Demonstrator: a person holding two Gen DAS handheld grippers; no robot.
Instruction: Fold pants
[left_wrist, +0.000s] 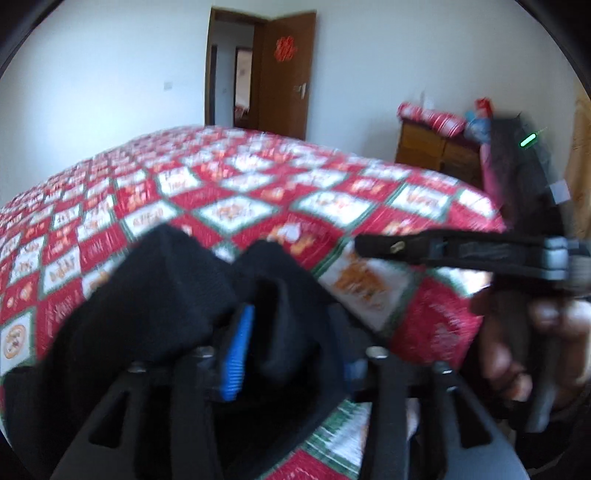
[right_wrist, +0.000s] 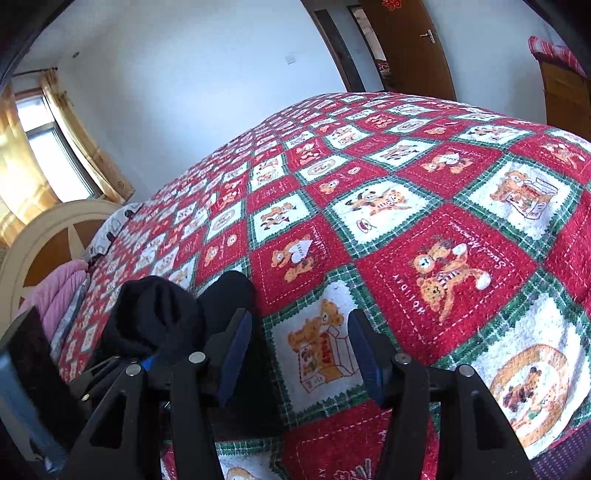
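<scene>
Two tongs work over a bed (right_wrist: 424, 229) spread with a red, white and green patchwork quilt printed with bears. The left tongs (left_wrist: 291, 350) stand with their blue-padded fingers (left_wrist: 236, 350) apart, and a fold of the black pants (left_wrist: 166, 295) bulges up between them — the cloth drapes over and around both fingers and hides most of the right-hand one, so I cannot tell whether the pads press on it. The view from that side is blurred.

The right tongs (right_wrist: 301, 350) are also apart, with nothing between the fingers but bare quilt. Seen from them, the pants (right_wrist: 159, 317) lie bunched in a dark heap on the quilt at the near edge of the bed, just to the left of their left finger.

From the left camera the right tongs show side-on at the right edge, gripped by a hand (left_wrist: 517, 350).

Behind the bed a brown door (left_wrist: 284, 74) stands open in a white wall, and a wooden cabinet (left_wrist: 424, 147) carries red-striped bedding.
</scene>
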